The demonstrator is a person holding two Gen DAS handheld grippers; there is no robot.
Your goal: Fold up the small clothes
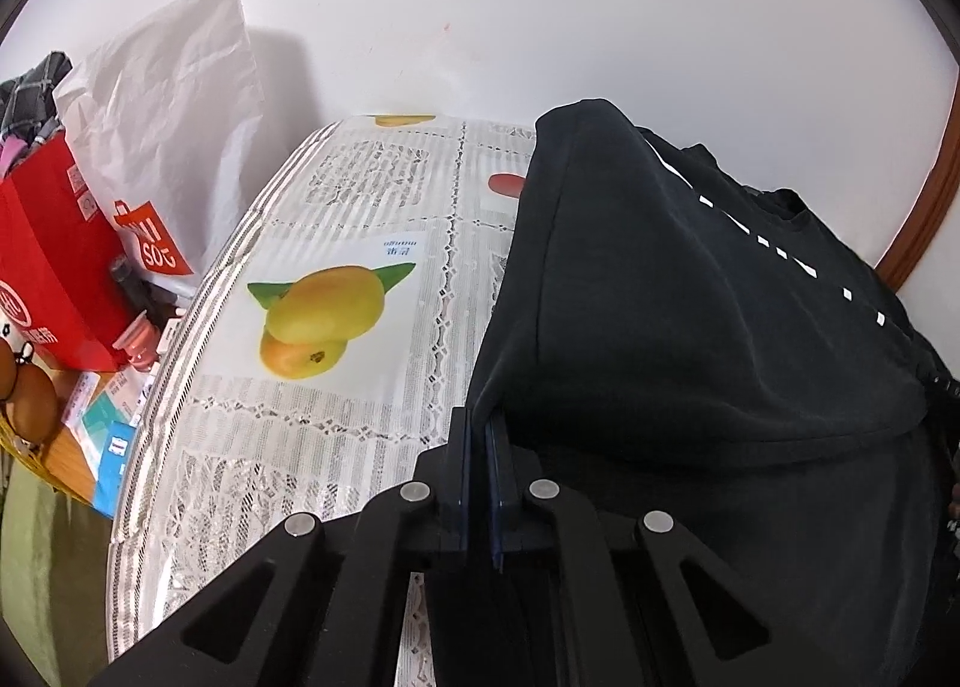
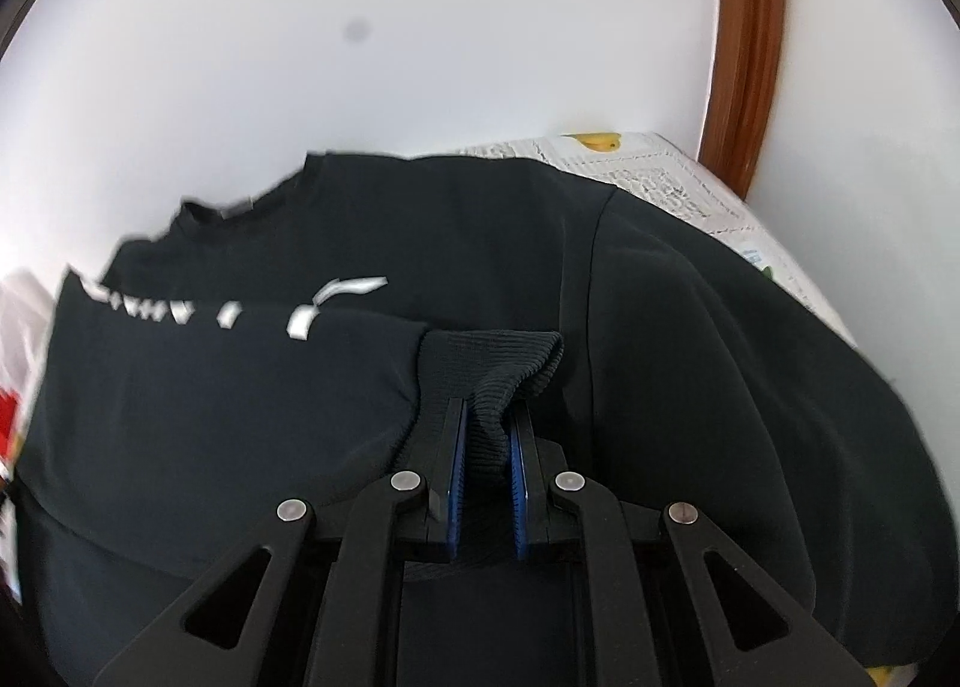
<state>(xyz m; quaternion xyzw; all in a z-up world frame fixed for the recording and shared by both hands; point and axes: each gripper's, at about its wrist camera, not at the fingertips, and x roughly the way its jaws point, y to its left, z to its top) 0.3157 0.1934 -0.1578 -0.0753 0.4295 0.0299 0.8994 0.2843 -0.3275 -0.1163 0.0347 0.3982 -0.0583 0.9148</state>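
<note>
A black sweatshirt (image 1: 690,297) with white lettering lies on a table covered with a lace cloth (image 1: 336,195) that has fruit prints. In the left wrist view my left gripper (image 1: 480,417) is shut on the garment's left edge, and the fabric rises from the jaws in a lifted fold. In the right wrist view the same sweatshirt (image 2: 480,243) fills the middle, one sleeve folded across the chest. My right gripper (image 2: 487,411) is shut on the ribbed cuff (image 2: 492,357) of that sleeve, which bunches between the blue pads.
Left of the table stand a red paper bag (image 1: 48,267) and a white bag (image 1: 168,105), with small boxes (image 1: 108,435) and bottles below them. A white wall runs behind the table. A brown wooden frame (image 2: 747,57) stands at the table's far right corner.
</note>
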